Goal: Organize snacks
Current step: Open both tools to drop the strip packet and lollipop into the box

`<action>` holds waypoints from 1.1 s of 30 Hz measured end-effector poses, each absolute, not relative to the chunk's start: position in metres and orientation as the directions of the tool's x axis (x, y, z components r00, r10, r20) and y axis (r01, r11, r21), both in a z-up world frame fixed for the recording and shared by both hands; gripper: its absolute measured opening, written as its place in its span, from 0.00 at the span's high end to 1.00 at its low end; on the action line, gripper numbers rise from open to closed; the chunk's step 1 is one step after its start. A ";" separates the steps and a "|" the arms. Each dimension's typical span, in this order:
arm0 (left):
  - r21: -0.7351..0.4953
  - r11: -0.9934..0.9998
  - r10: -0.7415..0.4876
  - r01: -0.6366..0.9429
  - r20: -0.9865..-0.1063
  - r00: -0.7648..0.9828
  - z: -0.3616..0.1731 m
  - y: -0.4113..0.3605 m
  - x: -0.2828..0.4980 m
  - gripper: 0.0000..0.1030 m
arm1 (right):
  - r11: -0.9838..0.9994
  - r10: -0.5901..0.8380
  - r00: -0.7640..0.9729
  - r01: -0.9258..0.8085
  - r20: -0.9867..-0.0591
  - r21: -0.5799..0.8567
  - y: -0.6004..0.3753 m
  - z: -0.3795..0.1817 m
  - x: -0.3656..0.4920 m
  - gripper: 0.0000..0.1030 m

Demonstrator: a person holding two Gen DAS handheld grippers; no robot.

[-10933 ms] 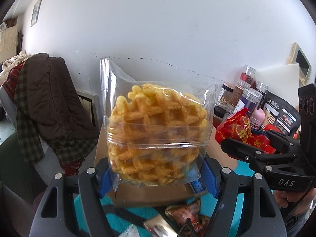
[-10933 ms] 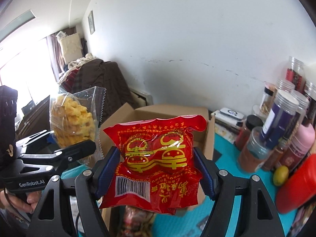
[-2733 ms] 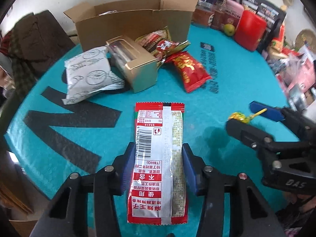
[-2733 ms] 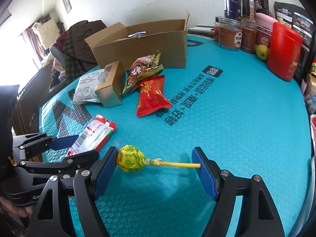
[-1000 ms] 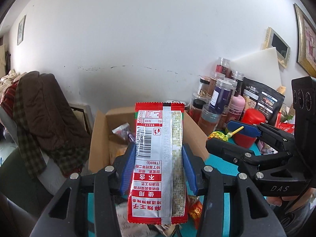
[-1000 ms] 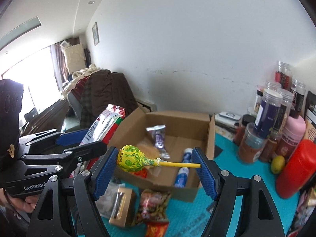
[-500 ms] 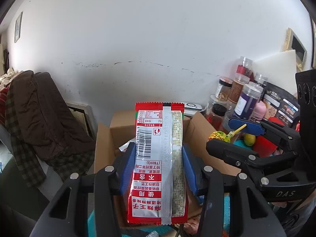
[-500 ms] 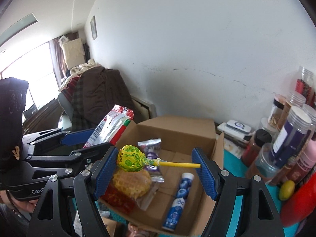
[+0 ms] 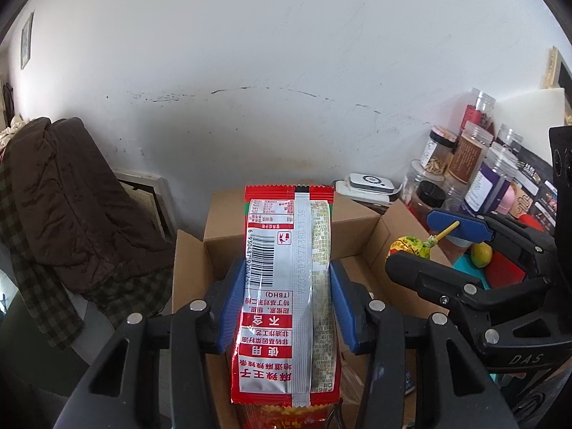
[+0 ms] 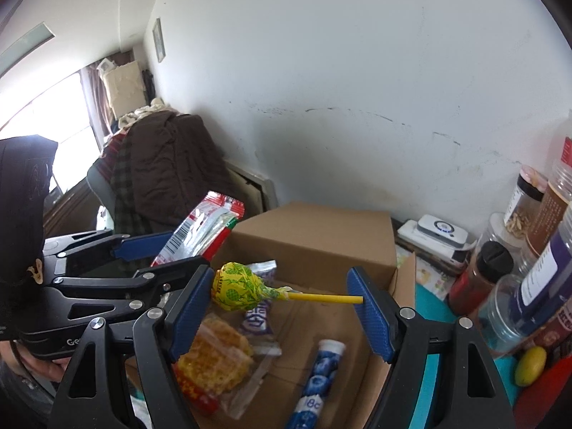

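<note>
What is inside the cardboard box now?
In the cardboard box: a waffle bag, a blue tube, a purple packet. The near-left corner is hidden by fingers.

Your two wrist cams both look forward and down along the fingers, close over the cardboard box (image 9: 361, 214), facing the white wall (image 10: 357, 71), each catching the other hand-held gripper

A white wall (image 9: 286, 53), scuffed with dark marks, is seen behind everything. A small framed picture (image 10: 157, 40) is hung on it. A brown coat (image 10: 168, 164) is draped over a chair at the left, and bright daylight is admitted by a window (image 10: 39, 107) beyond it.
</note>
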State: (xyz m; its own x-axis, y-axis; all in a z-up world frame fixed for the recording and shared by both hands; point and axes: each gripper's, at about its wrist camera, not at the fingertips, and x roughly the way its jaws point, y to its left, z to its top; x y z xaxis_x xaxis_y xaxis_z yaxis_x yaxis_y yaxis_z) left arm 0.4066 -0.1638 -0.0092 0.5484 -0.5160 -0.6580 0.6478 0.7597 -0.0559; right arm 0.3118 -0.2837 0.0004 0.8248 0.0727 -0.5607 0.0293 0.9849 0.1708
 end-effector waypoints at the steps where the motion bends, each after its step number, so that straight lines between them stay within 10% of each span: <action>1: -0.054 0.762 -0.512 0.646 -0.661 0.549 -0.011 -0.165 0.409 0.55 | 0.985 0.072 0.820 0.032 -0.567 0.171 -0.285 -0.002 0.315 0.25; 33: -0.021 0.813 -0.344 0.582 -0.823 0.451 -0.081 -0.180 0.439 0.55 | 0.986 -0.013 0.631 0.135 -0.776 0.093 -0.297 -0.062 0.348 0.25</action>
